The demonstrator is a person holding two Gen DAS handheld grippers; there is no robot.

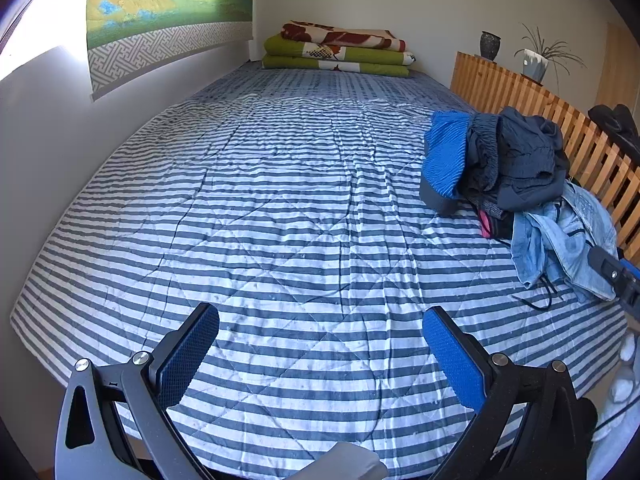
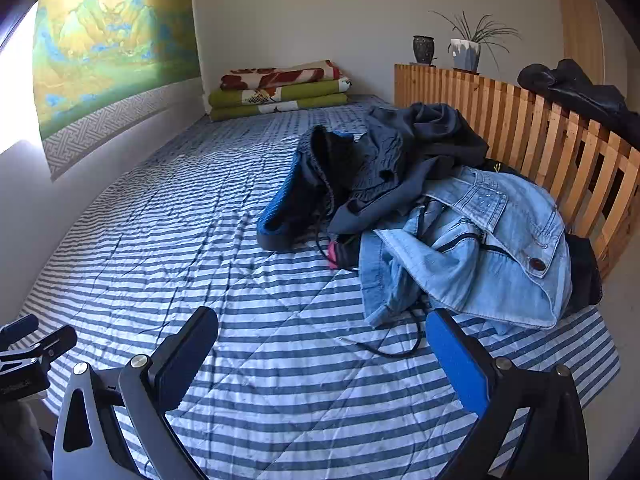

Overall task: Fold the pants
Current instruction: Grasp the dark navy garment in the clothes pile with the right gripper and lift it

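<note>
A heap of clothes lies on the right side of the striped bed. Light blue denim pants (image 2: pixel 480 240) sit crumpled at its near end, with a black drawstring trailing onto the quilt. Behind them lie dark grey garments (image 2: pixel 400 160) and a blue-lined piece (image 1: pixel 446 152). In the left wrist view the denim (image 1: pixel 560 244) shows at the far right. My left gripper (image 1: pixel 320 320) stands open over bare quilt, well left of the heap. My right gripper (image 2: pixel 322 322) is open too, its right finger (image 2: pixel 456 352) just short of the denim's near edge. Nothing is held.
The blue-and-white striped quilt (image 1: pixel 260 200) covers the bed; its left and middle are flat. Folded blankets (image 1: pixel 340 50) are stacked at the far end. A wooden slatted rail (image 2: pixel 520 128) runs along the right, with a dark garment (image 2: pixel 580 88) draped on it and two pots on top. A wall borders the left.
</note>
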